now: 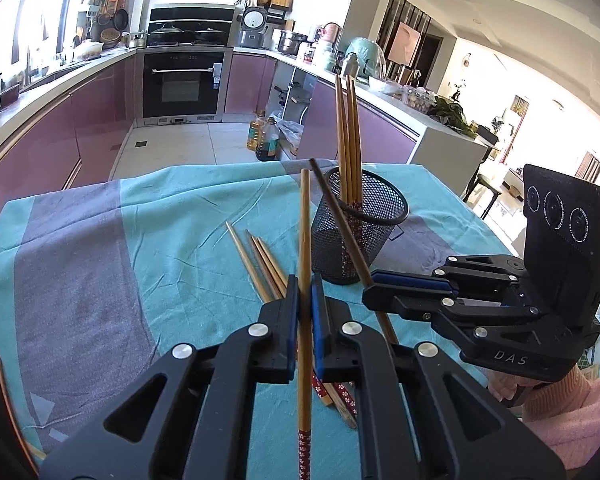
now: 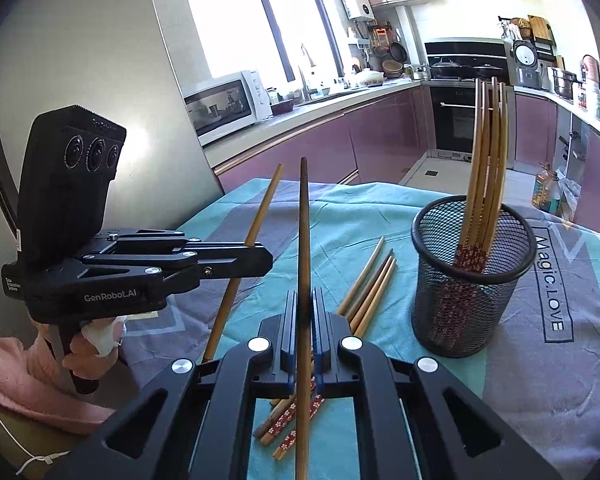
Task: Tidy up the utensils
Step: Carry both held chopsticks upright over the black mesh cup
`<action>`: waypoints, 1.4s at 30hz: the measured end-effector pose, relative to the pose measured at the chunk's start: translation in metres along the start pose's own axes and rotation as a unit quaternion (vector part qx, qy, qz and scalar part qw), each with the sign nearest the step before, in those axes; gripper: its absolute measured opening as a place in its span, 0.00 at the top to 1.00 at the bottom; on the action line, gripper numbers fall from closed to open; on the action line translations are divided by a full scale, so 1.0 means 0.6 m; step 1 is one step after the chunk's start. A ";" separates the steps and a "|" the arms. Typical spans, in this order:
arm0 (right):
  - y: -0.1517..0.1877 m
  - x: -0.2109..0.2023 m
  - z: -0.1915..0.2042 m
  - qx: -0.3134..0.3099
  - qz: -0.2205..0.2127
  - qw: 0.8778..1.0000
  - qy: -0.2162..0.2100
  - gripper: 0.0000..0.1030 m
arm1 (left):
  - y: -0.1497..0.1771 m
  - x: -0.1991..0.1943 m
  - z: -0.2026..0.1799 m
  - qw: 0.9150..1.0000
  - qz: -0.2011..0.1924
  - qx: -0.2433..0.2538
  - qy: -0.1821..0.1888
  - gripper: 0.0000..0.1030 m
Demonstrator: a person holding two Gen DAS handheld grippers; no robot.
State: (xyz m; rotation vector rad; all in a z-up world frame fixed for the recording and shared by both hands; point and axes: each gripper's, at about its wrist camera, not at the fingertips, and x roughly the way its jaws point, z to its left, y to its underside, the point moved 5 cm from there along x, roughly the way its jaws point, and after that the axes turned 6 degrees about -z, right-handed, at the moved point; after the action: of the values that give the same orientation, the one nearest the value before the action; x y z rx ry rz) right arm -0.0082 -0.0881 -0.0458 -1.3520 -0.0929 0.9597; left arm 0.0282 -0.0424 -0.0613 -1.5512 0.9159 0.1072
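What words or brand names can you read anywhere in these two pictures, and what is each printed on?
"Magic.LOVE": printed on the tablecloth beside the mesh cup.
"GenRobot.AI": on the left gripper body.
"DAS": on the right gripper body.
Small side label on the left gripper and appliance markings: too small to read.

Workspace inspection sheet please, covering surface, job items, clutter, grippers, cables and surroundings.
Surface: table under a teal and grey cloth, creased.
Job's things: mesh cup upright holding several chopsticks; loose chopsticks flat on the cloth beside it.
Clutter: nothing seen.
Grippers: left gripper shut on a light chopstick; right gripper shut on a dark chopstick; both sticks raised.
Cables: thin white cord near the pink sleeve.
Surroundings: kitchen, oven, microwave.
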 end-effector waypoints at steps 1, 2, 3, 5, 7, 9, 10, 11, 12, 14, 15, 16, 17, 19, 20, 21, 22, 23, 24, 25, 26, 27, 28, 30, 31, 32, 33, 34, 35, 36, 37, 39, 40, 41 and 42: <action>0.000 -0.002 -0.002 0.002 -0.002 1.000 0.005 0.95 | -0.001 -0.001 -0.001 1.000 -0.001 0.000 0.000 0.94; -0.001 -0.005 -0.003 0.003 -0.005 1.000 0.007 0.95 | -0.002 -0.002 -0.003 1.000 -0.002 0.000 0.001 0.94; -0.003 -0.008 -0.005 0.004 -0.007 1.000 0.009 0.94 | -0.004 -0.002 -0.003 1.000 -0.003 0.001 0.001 0.94; -0.005 -0.013 -0.009 0.005 -0.013 1.000 0.014 0.94 | -0.008 -0.002 -0.005 1.000 -0.005 0.004 0.001 0.94; -0.008 -0.019 -0.013 0.007 -0.020 1.000 0.018 0.94 | -0.011 -0.004 -0.006 1.000 -0.008 0.006 0.001 0.94; -0.012 -0.026 -0.017 0.008 -0.026 0.999 0.021 0.94 | -0.015 -0.008 -0.008 1.000 -0.010 0.007 0.002 0.94; -0.015 -0.029 -0.021 0.009 -0.030 0.999 0.024 0.94 | -0.017 -0.010 -0.008 1.000 -0.011 0.007 0.005 0.94; -0.017 -0.034 -0.025 0.009 -0.033 0.999 0.025 0.94 | -0.018 -0.011 -0.009 1.000 -0.012 0.007 0.008 0.94; -0.019 -0.037 -0.028 0.010 -0.036 0.999 0.028 0.94 | -0.020 -0.014 -0.010 1.000 -0.013 0.005 0.011 0.94; -0.023 -0.043 -0.034 0.013 -0.043 0.998 0.032 0.94 | -0.024 -0.018 -0.011 1.000 -0.017 0.006 0.014 0.94; -0.025 -0.045 -0.036 0.015 -0.045 0.998 0.033 0.95 | -0.027 -0.021 -0.012 1.000 -0.019 0.007 0.013 0.94; -0.026 -0.049 -0.039 0.015 -0.048 0.998 0.034 0.94 | -0.030 -0.024 -0.014 1.000 -0.020 0.008 0.015 0.94; -0.028 -0.052 -0.041 0.015 -0.051 0.998 0.036 0.94 | -0.032 -0.026 -0.016 1.000 -0.022 0.009 0.017 0.94; -0.031 -0.056 -0.043 0.015 -0.055 0.998 0.038 0.94 | -0.037 -0.033 -0.020 0.999 -0.027 0.014 0.019 0.94; -0.033 -0.059 -0.044 0.014 -0.057 0.997 0.039 0.94 | -0.039 -0.036 -0.022 0.999 -0.028 0.015 0.021 0.94; -0.035 -0.060 -0.045 0.014 -0.059 0.997 0.040 0.94 | -0.041 -0.040 -0.024 0.999 -0.029 0.016 0.023 0.94; -0.038 -0.062 -0.047 0.014 -0.062 0.997 0.041 0.94 | -0.044 -0.044 -0.026 0.999 -0.031 0.019 0.023 0.94; -0.040 -0.065 -0.048 0.013 -0.065 0.997 0.043 0.94 | -0.046 -0.047 -0.028 0.999 -0.033 0.021 0.023 0.94; -0.044 -0.067 -0.050 0.013 -0.068 0.997 0.044 0.94 | -0.048 -0.050 -0.031 0.999 -0.035 0.022 0.024 0.94; -0.045 -0.069 -0.051 0.013 -0.071 0.996 0.043 0.94 | -0.051 -0.054 -0.032 0.999 -0.037 0.023 0.026 0.94; -0.048 -0.072 -0.053 0.013 -0.074 0.996 0.043 0.94 | -0.053 -0.056 -0.033 0.999 -0.039 0.023 0.027 0.94; -0.049 -0.075 -0.054 0.013 -0.077 0.996 0.043 0.94 | -0.055 -0.059 -0.033 0.998 -0.041 0.023 0.028 0.94; -0.051 -0.077 -0.055 0.014 -0.079 0.996 0.044 0.94 | -0.058 -0.062 -0.034 0.998 -0.044 0.023 0.030 0.94; -0.055 -0.080 -0.060 0.014 -0.083 0.995 0.046 0.94 | -0.063 -0.067 -0.035 0.998 -0.048 0.023 0.030 0.94; -0.054 -0.083 -0.061 0.015 -0.084 0.995 0.046 0.94 | -0.065 -0.069 -0.035 0.998 -0.051 0.023 0.030 0.94; -0.055 -0.084 -0.062 0.015 -0.086 0.995 0.047 0.94 | -0.068 -0.072 -0.035 0.998 -0.053 0.022 0.032 0.94; -0.057 -0.085 -0.062 0.015 -0.087 0.995 0.047 0.94 | -0.071 -0.072 -0.035 0.998 -0.055 0.020 0.034 0.94; -0.059 -0.086 -0.064 0.016 -0.089 0.995 0.048 0.94 | -0.074 -0.073 -0.035 0.998 -0.056 0.018 0.037 0.94; -0.061 -0.088 -0.064 0.016 -0.090 0.995 0.048 0.94 | -0.078 -0.072 -0.035 0.997 -0.058 0.017 0.037 0.94; -0.063 -0.088 -0.065 0.015 -0.091 0.994 0.049 0.94 | -0.080 -0.072 -0.034 0.997 -0.061 0.018 0.037 0.94; -0.065 -0.090 -0.066 0.014 -0.092 0.994 0.050 0.94 | -0.084 -0.073 -0.036 0.997 -0.065 0.018 0.038 0.94; -0.069 -0.092 -0.068 0.012 -0.095 0.994 0.051 0.94 | -0.090 -0.070 -0.037 0.997 -0.070 0.019 0.041 0.94; -0.072 -0.094 -0.069 0.010 -0.097 0.994 0.052 0.94 | -0.093 -0.070 -0.039 0.996 -0.071 0.020 0.043 0.94; -0.074 -0.095 -0.068 0.009 -0.099 0.994 0.054 0.94 | -0.096 -0.069 -0.042 0.996 -0.074 0.021 0.044 0.94; -0.077 -0.096 -0.068 0.008 -0.100 0.993 0.055 0.94 | -0.098 -0.067 -0.044 0.996 -0.075 0.022 0.045 0.94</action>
State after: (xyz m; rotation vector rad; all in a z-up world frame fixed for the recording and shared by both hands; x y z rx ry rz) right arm 0.0026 -0.1520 0.0083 -1.3502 -0.1338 0.7145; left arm 0.0247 -0.0512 0.0141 -1.5881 0.8622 -0.0895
